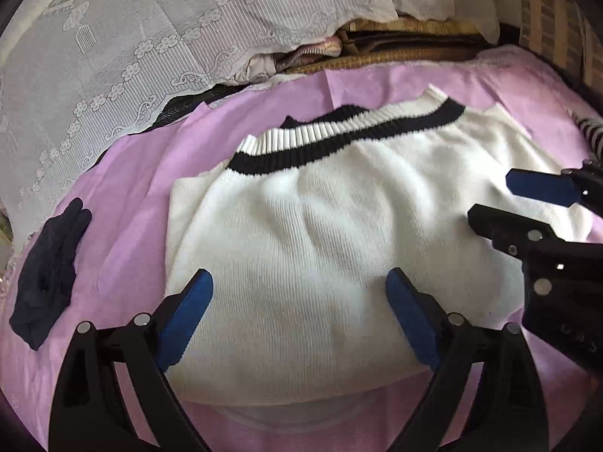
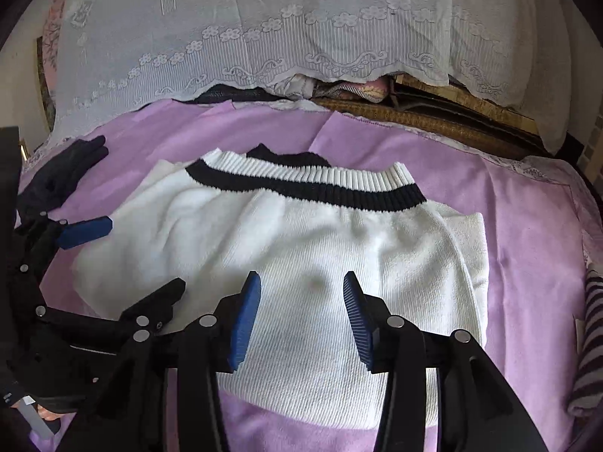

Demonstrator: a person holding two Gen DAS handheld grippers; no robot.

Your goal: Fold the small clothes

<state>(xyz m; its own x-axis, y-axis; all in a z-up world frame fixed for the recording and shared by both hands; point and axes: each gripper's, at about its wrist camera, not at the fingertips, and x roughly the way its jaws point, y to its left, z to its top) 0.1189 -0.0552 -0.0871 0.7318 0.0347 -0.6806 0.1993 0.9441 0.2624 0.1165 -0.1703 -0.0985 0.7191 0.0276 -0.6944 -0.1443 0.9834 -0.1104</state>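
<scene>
A lilac blanket (image 1: pixel 377 86) carries a folded white knit sweater (image 1: pixel 320 245) with black-banded ribbing; lace cloth (image 2: pixel 264 37) behind. Dark glove (image 1: pixel 49 263) left, a striped garment, possibly a sock (image 2: pixel 588 339), right. Left gripper (image 1: pixel 297 316) and right gripper (image 2: pixel 301 316) hover spread, empty; no legible writing.

The sweater (image 2: pixel 301 248) lies on the blanket (image 2: pixel 527 233). A glove (image 2: pixel 64 173) lies left of it, lace (image 2: pixel 264 37) behind.
</scene>
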